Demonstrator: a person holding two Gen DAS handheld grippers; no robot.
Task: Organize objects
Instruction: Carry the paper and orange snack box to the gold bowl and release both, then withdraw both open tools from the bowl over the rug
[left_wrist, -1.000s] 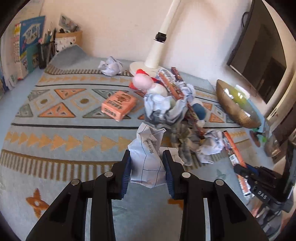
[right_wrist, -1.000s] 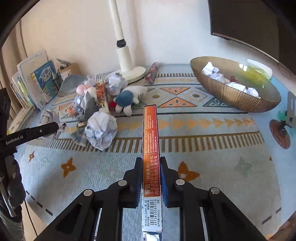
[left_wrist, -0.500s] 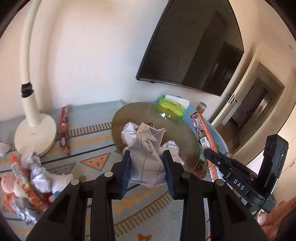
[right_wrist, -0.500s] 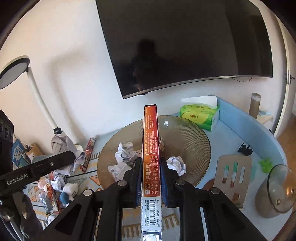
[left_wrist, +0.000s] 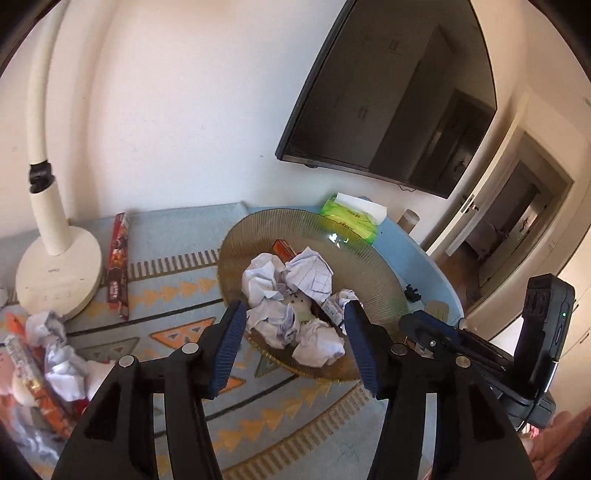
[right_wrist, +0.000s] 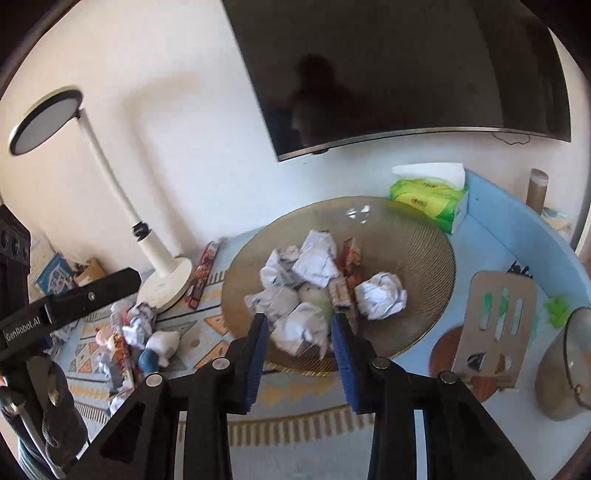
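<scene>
Above the bowl's (left_wrist: 373, 258) near rim, both claws (left_wrist: 293, 332) (right_wrist: 299, 334) just-opened, empty.

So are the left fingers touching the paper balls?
Apart. The left wrist view shows the left gripper just opened, fingers empty above the paper balls in the bowl.

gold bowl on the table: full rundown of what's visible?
The gold bowl is wide, shallow and round, with fine ribbing running out to its rim; it looks like tinted glass or metal with a bright glare spot. It sits upright on the patterned cloth, a green tissue pack right behind its far edge. Inside lie several crumpled paper balls, a red snack box and a pale soft toy, partly buried. Both hand-held grippers hover open above its near rim, touching nothing.
</scene>
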